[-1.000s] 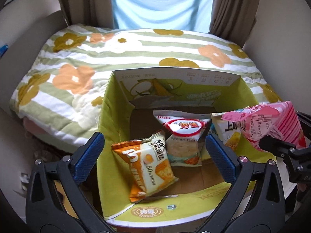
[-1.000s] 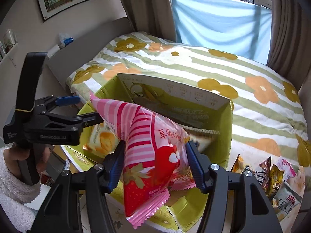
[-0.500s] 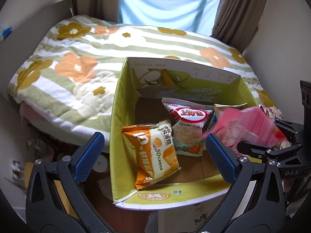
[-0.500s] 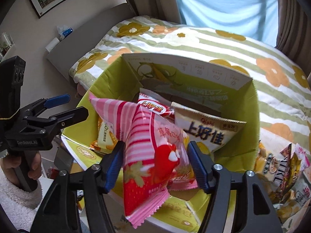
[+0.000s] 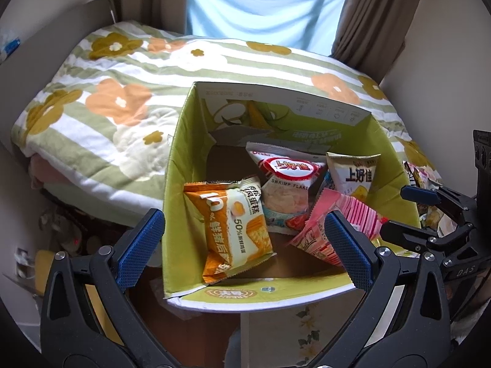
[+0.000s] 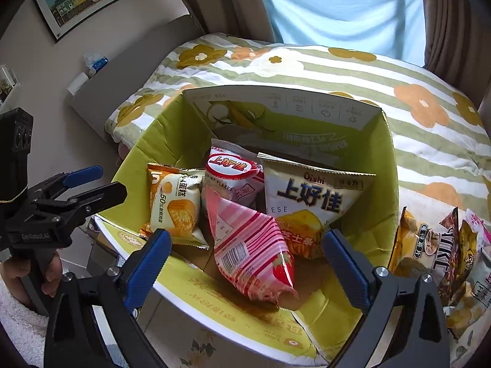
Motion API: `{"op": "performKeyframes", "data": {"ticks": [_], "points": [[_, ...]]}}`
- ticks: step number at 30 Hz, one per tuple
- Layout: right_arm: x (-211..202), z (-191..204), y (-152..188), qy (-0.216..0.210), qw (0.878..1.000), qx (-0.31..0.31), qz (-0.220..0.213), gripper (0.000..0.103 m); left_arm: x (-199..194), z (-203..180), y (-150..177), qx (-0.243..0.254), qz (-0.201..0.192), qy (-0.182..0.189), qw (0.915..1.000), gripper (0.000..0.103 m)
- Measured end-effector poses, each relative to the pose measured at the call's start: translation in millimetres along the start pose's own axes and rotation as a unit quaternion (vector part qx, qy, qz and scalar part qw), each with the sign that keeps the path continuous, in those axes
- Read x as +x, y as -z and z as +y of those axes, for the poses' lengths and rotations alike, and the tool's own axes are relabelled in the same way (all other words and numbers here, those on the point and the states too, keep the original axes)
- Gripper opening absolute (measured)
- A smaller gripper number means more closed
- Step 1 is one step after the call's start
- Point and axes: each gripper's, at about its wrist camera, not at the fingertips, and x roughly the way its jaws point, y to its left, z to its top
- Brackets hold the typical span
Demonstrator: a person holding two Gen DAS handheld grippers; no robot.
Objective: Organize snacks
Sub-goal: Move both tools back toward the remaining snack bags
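Observation:
A green cardboard box (image 5: 178, 165) (image 6: 383, 165) stands open at the foot of the bed. A pink striped strawberry bag (image 6: 251, 245) (image 5: 353, 214) lies loose inside it, in front. Behind it stand an orange cake bag (image 5: 233, 224) (image 6: 175, 205), a red-and-white shrimp flakes bag (image 5: 285, 184) (image 6: 233, 171) and a cream Oishi cheese bag (image 6: 310, 202) (image 5: 356, 178). My right gripper (image 6: 245, 263) is open and empty just above the box's front edge. My left gripper (image 5: 242, 248) is open and empty over the box's front left.
A pile of several more snack bags (image 6: 438, 251) lies to the right of the box. The flowered bed cover (image 5: 122, 101) spreads behind and left. A box flap (image 5: 245, 294) sticks out at the front. Curtains and a window are at the back.
My right gripper has opened and let go of the pink strawberry bag, which now lies in the box. Both grippers have closed in on the box.

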Motion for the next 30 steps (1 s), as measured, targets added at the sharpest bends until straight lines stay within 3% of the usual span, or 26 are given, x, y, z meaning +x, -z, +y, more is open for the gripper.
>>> {"op": "performKeyframes", "data": {"ticks": [15,30], "points": [[-51,-25,26,0.021,0.999,0.036,-0.032,0.099,-12,-53,6,0.039,-0.003,0.028,0.9988,0.103],[-138,-123,89,0.068,0.993,0.069,-0.06,0.099,-17,-192,29,0.071,-0.009,0.044,0.9964,0.103]]}}
